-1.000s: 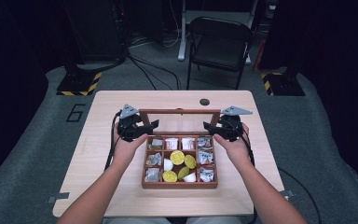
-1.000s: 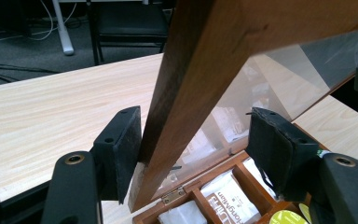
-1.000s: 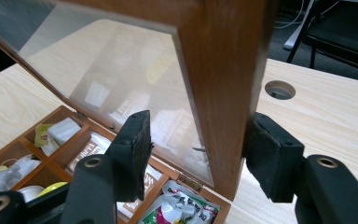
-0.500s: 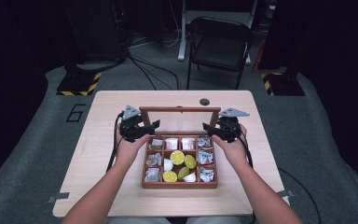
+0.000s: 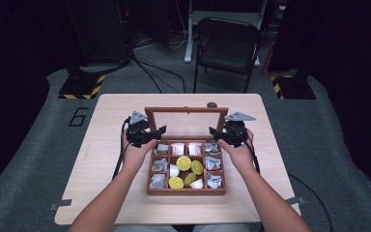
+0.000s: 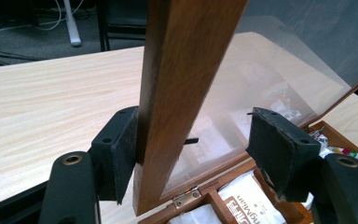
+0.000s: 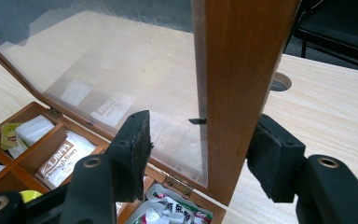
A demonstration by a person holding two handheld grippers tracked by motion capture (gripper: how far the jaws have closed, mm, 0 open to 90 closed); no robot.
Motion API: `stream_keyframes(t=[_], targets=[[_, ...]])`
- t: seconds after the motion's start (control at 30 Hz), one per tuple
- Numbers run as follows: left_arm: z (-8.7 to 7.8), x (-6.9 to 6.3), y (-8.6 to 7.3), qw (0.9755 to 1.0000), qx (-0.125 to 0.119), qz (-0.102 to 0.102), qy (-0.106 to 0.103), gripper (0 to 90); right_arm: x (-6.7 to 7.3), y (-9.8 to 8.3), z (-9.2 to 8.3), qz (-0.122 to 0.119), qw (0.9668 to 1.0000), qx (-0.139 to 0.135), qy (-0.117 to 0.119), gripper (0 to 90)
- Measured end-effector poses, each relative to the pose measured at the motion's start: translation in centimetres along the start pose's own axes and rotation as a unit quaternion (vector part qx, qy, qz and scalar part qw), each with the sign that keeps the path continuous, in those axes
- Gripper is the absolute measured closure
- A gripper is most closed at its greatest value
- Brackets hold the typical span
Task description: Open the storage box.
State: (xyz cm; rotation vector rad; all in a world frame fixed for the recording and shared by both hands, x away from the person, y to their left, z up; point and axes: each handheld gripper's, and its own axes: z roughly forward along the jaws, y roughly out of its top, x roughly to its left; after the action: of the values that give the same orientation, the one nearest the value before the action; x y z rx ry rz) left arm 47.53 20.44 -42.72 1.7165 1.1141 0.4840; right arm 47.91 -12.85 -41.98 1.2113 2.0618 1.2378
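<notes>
Table (image 5: 106,145): wooden box (image 5: 186,191) sits near its front middle, compartments filled with sachets (image 5: 178,148) and yellow rounds (image 5: 183,163). Lid (image 5: 186,123), glass-paned, stands raised upright at the box's rear edge. Left gripper (image 5: 155,135): jaws apart astride the lid's left frame post; one pad touches the wood, the other stands clear. Right gripper (image 5: 216,134): jaws apart astride the right post, neither pad pressing.

Dark varnished wood frames the box lid (image 6: 177,93) around a clear glossy pane (image 7: 121,60); the table (image 5: 106,145) is pale matt wood.
</notes>
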Motion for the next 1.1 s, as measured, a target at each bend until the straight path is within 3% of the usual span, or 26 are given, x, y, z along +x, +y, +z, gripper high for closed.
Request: stream_keyframes(t=[0.73,1.1], targets=[[1.5,0.5,-0.8,0.9998,0.018,-0.006,0.010,33.5,-0.1,-0.5,1.1,0.007,0.9999,0.005,-0.013,41.6],[2.4,1.0,-1.7,0.9994,0.024,-0.024,0.009,34.0,-0.4,-0.9,2.3,0.017,0.9996,0.015,-0.018,41.0]])
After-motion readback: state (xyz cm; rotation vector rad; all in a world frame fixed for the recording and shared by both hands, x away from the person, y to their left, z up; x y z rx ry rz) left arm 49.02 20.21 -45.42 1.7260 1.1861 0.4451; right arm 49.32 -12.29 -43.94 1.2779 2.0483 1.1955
